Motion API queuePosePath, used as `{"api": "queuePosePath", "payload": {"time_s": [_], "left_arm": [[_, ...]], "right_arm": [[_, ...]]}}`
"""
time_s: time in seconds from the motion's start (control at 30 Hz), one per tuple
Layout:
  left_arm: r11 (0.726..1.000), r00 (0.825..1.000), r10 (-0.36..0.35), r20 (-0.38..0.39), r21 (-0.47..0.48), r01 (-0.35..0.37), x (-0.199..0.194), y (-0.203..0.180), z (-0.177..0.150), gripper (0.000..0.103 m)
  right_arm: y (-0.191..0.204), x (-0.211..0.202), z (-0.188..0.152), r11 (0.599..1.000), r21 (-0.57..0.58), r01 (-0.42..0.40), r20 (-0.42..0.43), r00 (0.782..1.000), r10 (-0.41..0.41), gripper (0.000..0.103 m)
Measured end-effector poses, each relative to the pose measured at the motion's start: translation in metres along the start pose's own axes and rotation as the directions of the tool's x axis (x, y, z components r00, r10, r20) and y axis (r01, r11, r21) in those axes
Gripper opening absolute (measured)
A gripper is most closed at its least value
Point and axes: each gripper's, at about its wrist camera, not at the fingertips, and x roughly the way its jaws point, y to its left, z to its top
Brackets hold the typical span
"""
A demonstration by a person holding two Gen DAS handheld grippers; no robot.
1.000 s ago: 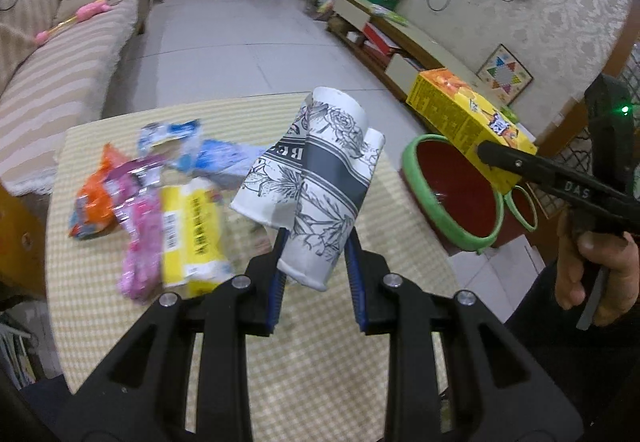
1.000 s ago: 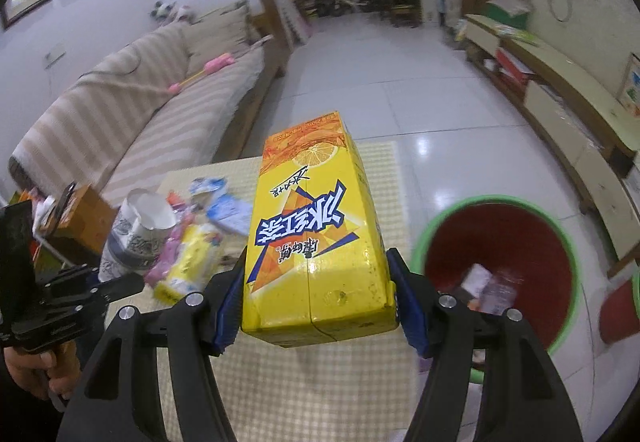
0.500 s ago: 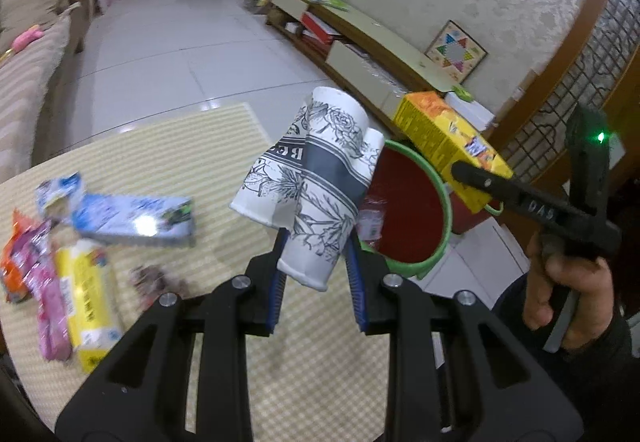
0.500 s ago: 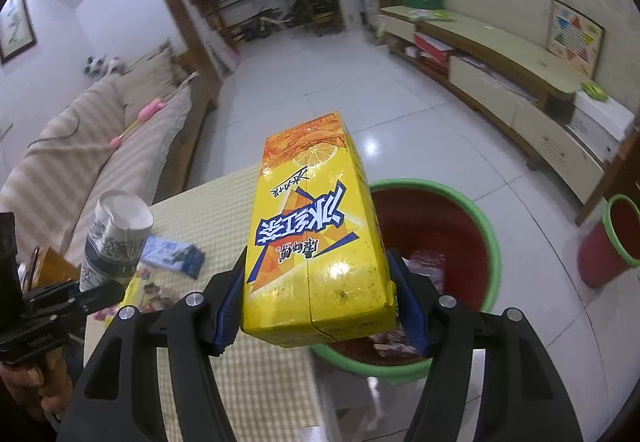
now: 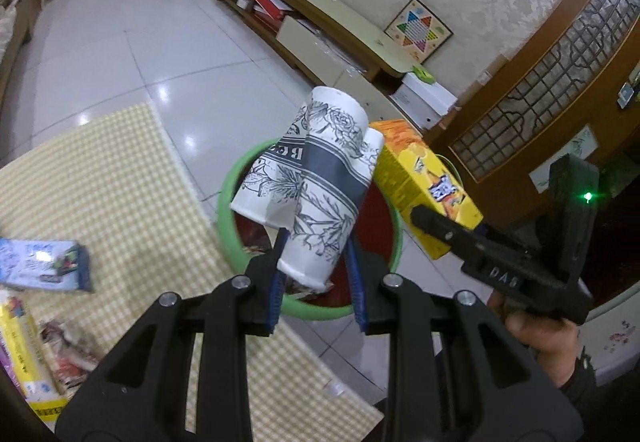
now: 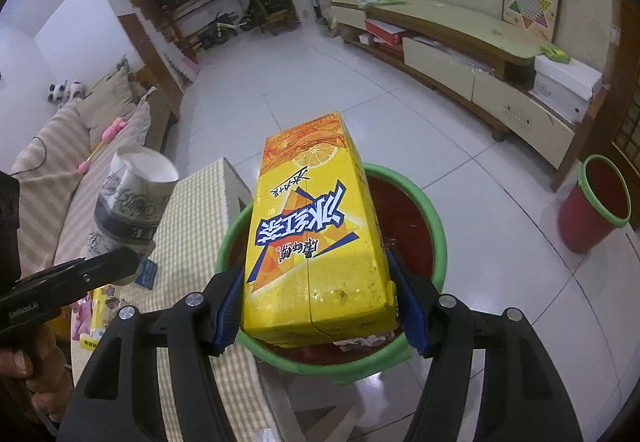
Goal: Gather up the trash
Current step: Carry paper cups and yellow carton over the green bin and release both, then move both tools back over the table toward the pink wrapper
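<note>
— Left gripper point(image 5: 316, 282): matte black frame with triangular cut-outs, silver screws at the joints, ribbed blue pads point(image 5: 276, 294).

— Same on the right gripper point(image 6: 316, 306): black arms, silver screws, blue pads point(image 6: 412, 318). Seen from the left: raised lettering on the black body, green light above, dark sleeve point(image 5: 580, 382) at the wrist.

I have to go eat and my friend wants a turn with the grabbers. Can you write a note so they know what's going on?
Left gripper: shut on the crushed paper cups, held over the red bin.
Right gripper: shut on the yellow drink carton, also over that bin.
Done: some trash already lies in the bin.
Left: drop both in, then fetch the wrappers on the checked table: a blue packet, a yellow one and others nearby.
</note>
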Motion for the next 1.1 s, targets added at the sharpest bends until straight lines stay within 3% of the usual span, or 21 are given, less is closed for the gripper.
{"api": "queuePosePath", "payload": {"time_s": [0.47, 0.53, 0.57, 0.6, 0.73, 0.9, 1.1], "left_arm": [[0.995, 0.997, -0.070, -0.030, -0.068, 0.068, 0.028, -0.007, 0.022, 0.028], [0.995, 0.997, -0.068, -0.027, -0.077, 0.066, 0.028, -0.006, 0.025, 0.053], [0.995, 0.998, -0.062, -0.018, -0.083, 0.060, 0.027, -0.005, 0.027, 0.076], [0.994, 0.998, -0.056, 0.009, -0.090, 0.057, 0.023, -0.005, 0.029, 0.083], [0.992, 0.998, -0.046, 0.049, -0.118, 0.052, 0.010, 0.003, 0.031, 0.092], [0.990, 0.997, -0.015, 0.076, -0.140, 0.025, -0.006, 0.013, 0.029, 0.097], [0.990, 0.995, 0.049, 0.088, -0.133, -0.038, -0.029, 0.021, 0.023, 0.097]], "right_arm": [[-0.001, 0.009, 0.000, 1.000, 0.007, 0.016, -0.015, 1.000, -0.016, 0.063], [0.000, 0.011, 0.000, 1.000, 0.001, 0.025, -0.018, 1.000, -0.025, 0.067], [0.002, 0.011, -0.001, 1.000, -0.011, 0.027, -0.014, 1.000, -0.028, 0.077], [0.005, 0.009, -0.002, 0.999, -0.023, 0.034, -0.004, 0.999, -0.034, 0.080], [0.011, 0.008, -0.002, 0.998, -0.050, 0.042, 0.013, 0.999, -0.041, 0.088], [0.012, 0.008, -0.001, 0.998, -0.056, 0.036, 0.016, 0.999, -0.035, 0.089], [0.017, 0.006, 0.000, 0.998, -0.056, 0.028, 0.025, 0.999, -0.026, 0.093]]}}
